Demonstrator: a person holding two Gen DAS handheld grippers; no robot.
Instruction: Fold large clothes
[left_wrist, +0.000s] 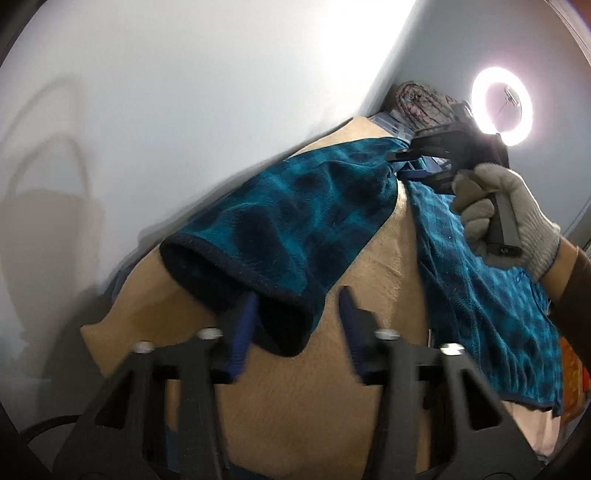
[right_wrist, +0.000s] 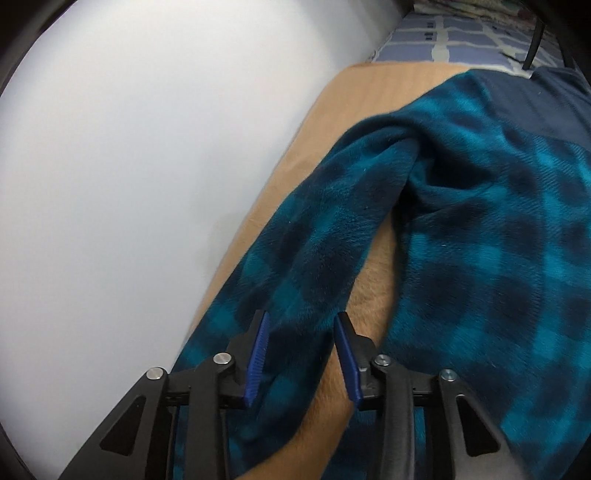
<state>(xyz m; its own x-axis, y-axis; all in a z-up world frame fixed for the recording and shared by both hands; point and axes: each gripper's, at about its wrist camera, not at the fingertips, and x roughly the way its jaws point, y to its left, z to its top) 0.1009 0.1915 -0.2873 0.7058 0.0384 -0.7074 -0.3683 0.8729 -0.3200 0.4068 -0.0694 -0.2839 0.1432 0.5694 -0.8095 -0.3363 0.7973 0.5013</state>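
1. Teal-and-navy checked fleece garment (left_wrist: 295, 206) lies spread on a tan blanket (left_wrist: 295, 406), which covers a surface set against a white wall (left_wrist: 147, 110).
2. One sleeve (left_wrist: 258, 229) runs diagonally across the blanket; its dark navy cuff (left_wrist: 236, 291) ends nearest the left-wrist camera.
3. Left gripper (left_wrist: 297, 325): blue pads stand apart. The cuff's lower corner lies between them, beside the left pad (left_wrist: 243, 332). The right pad is over bare blanket. No squeeze on the cloth is visible.
4. Right gripper (left_wrist: 406, 162), seen from the left-wrist view, is at the sleeve's far end, near the shoulder. A hand in a grey knit glove (left_wrist: 506, 218) holds its handle.
5. Right-wrist view: the right gripper's (right_wrist: 301, 354) pads are parted, with sleeve fleece lying in the gap between them. Whether the pads touch the fleece, I cannot tell.
6. Garment body (right_wrist: 498, 258) spreads to the right of the sleeve, with a strip of blanket showing between them.
7. Ring light (left_wrist: 502, 107) glows at the far right. A patterned bundle (left_wrist: 424, 107) sits beyond the blanket, and a blue-and-white checked sheet (right_wrist: 454, 37) lies past its far edge.
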